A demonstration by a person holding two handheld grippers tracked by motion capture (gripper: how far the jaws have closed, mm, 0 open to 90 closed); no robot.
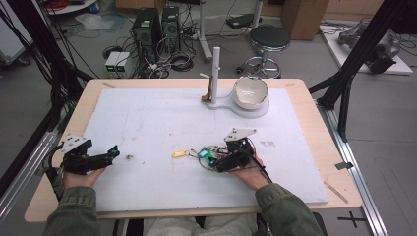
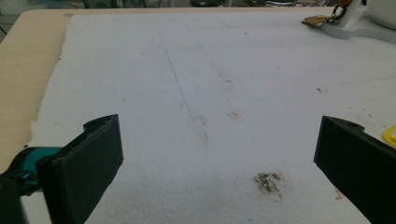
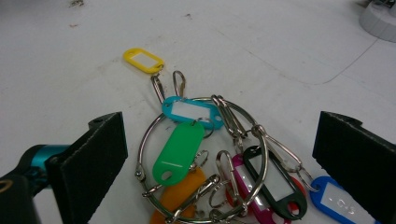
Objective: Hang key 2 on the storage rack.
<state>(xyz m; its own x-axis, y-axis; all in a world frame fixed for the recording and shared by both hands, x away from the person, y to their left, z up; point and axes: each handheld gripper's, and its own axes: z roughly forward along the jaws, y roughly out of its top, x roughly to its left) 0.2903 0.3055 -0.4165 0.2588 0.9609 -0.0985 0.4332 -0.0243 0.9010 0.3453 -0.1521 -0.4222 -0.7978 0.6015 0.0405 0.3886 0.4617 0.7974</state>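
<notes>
A big metal key ring (image 3: 201, 158) lies on the white foam board (image 1: 162, 128), carrying several coloured tags: green (image 3: 178, 148), cyan (image 3: 192, 111), black, magenta, orange, blue. A yellow tag (image 3: 143, 60) lies stretched out from the bunch on its clip. In the high view the bunch (image 1: 209, 156) sits just left of my right gripper (image 1: 222, 164). My right gripper (image 3: 219, 163) is open, its jaws standing either side of the ring. My left gripper (image 1: 114, 153) rests at the board's left, and the left gripper (image 2: 219, 158) is open over bare foam.
At the far middle of the board a white stand with an upright post (image 1: 216, 73) holds a white bowl (image 1: 250, 92); a small brown keyring (image 1: 206, 98) hangs at the post's foot. The wooden table edge (image 1: 314, 123) runs around the board. A brown stain (image 2: 268, 181) marks the foam.
</notes>
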